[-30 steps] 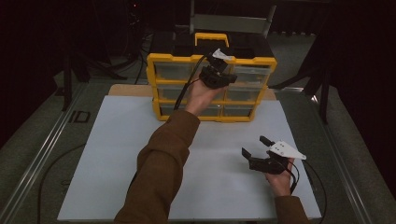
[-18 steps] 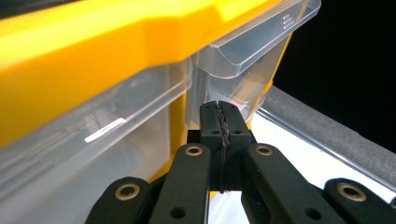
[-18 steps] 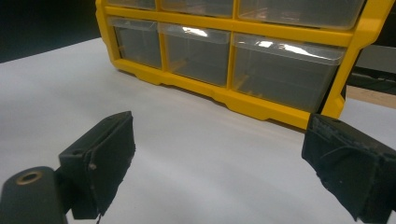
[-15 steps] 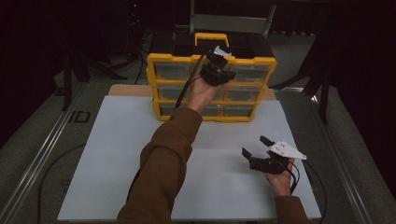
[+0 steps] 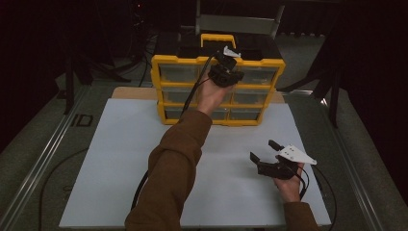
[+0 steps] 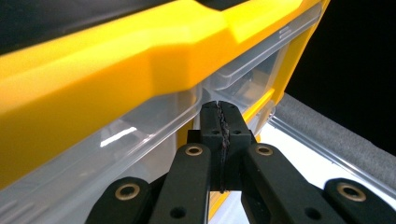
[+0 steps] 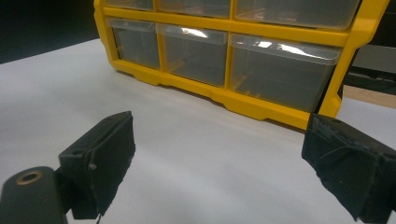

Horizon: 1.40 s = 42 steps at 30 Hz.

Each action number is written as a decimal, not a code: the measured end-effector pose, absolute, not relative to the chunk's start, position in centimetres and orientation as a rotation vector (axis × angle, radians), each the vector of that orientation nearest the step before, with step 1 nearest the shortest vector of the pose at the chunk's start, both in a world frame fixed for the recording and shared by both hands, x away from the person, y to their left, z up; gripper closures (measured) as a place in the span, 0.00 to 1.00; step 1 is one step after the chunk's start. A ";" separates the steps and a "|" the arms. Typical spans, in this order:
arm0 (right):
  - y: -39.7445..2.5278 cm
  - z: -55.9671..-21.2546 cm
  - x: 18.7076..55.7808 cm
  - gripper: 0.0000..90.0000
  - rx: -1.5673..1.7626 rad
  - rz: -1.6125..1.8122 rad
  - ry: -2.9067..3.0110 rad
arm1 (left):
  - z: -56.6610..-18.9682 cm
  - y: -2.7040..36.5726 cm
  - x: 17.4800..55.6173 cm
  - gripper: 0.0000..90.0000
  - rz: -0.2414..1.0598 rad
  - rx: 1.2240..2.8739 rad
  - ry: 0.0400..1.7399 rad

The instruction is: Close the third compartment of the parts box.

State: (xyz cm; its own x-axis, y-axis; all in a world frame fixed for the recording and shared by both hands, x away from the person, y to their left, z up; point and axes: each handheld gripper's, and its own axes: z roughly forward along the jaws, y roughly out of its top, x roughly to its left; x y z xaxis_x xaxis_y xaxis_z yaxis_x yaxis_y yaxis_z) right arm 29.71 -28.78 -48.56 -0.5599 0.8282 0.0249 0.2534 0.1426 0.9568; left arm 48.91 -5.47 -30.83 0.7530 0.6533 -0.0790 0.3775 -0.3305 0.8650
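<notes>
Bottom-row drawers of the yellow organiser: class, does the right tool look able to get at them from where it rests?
Probably yes. The right tool is open over bare white tabletop, facing the bottom-row drawers, with nothing between; the left tool is up at the top row.

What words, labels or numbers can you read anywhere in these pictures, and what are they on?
None can be read.
Yellow drawer cabinet: no legible label or brand on its frame or clear drawers.
Left gripper and right gripper: no markings.
White table mat: blank.
</notes>
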 end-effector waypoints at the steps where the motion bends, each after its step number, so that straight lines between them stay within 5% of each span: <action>1: -28.8 -48.5 29.7 0.10 1.033 1.432 1.901 | -30.8 -5.5 48.9 1.00 0.349 1.957 0.783; 16: -28.7 -48.6 29.7 0.10 1.031 1.427 1.905 | -31.8 -3.7 48.1 1.00 0.326 1.949 0.747; 42: -28.2 -48.6 29.6 0.10 1.019 1.421 1.926 | -32.8 2.6 45.1 0.43 0.303 1.986 0.729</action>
State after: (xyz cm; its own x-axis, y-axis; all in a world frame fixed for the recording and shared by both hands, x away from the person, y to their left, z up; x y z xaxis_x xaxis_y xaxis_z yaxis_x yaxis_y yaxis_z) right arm 29.61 -28.15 -48.63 -0.5724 0.8198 0.0163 0.2574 0.1609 0.9528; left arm 45.07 2.60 -32.80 0.7904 0.6067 -0.0852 0.3672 -0.3578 0.8586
